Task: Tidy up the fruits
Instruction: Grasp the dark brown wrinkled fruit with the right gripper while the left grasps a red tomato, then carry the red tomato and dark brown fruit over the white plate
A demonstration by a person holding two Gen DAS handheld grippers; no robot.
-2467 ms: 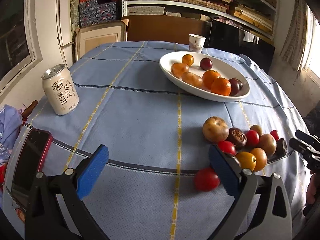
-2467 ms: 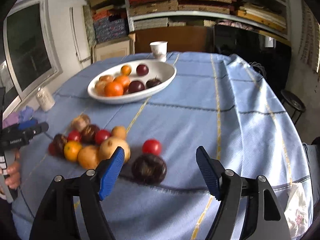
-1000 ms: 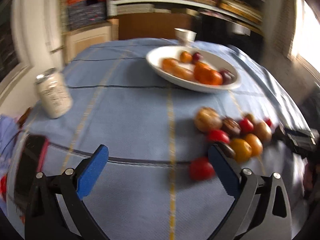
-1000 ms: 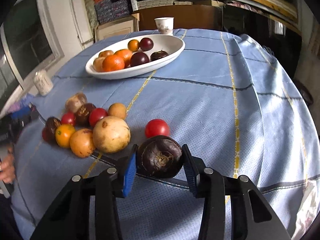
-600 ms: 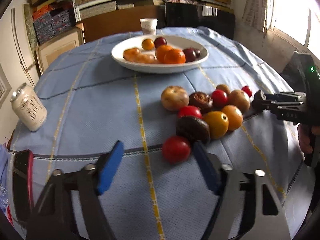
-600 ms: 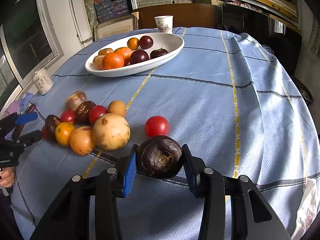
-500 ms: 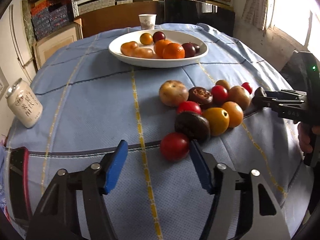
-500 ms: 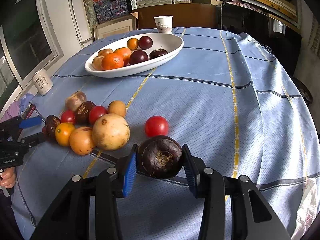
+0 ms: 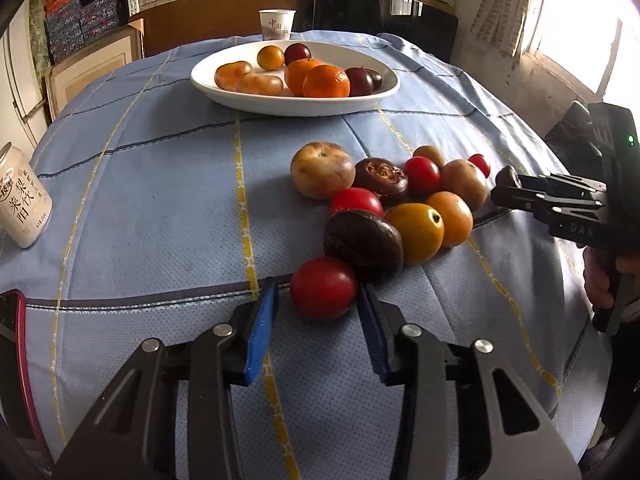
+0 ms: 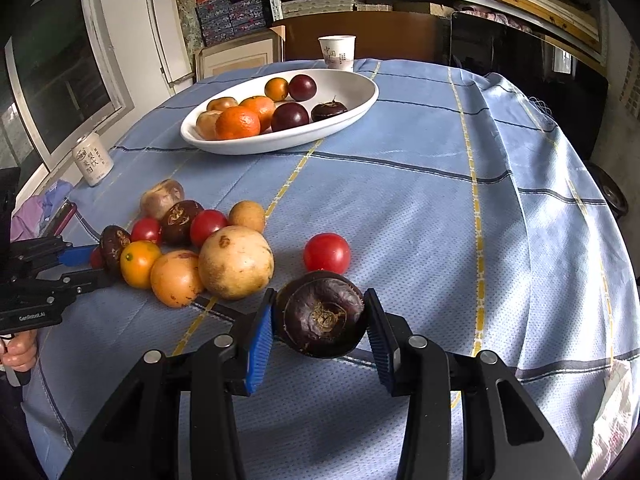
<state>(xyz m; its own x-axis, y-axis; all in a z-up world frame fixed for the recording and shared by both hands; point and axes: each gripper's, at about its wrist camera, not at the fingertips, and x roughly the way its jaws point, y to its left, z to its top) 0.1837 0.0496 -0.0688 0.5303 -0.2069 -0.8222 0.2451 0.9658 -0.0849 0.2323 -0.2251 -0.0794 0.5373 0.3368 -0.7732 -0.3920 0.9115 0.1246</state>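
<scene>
My right hand-held gripper [image 10: 320, 316] pinches the dark wrinkled fruit [image 10: 322, 314] just above the counter [image 10: 420, 208], while my left hand-held gripper [image 9: 316, 308] loosely straddles a red tomato [image 9: 323, 288], whose round skin could squirt free and scatter the touching pile [image 9: 400, 196].

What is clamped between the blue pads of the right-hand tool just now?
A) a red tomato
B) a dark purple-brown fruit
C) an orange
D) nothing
B: the right gripper has both blue pads pressed against the dark purple-brown fruit; the loose red tomato lies beyond it on the cloth.
</scene>
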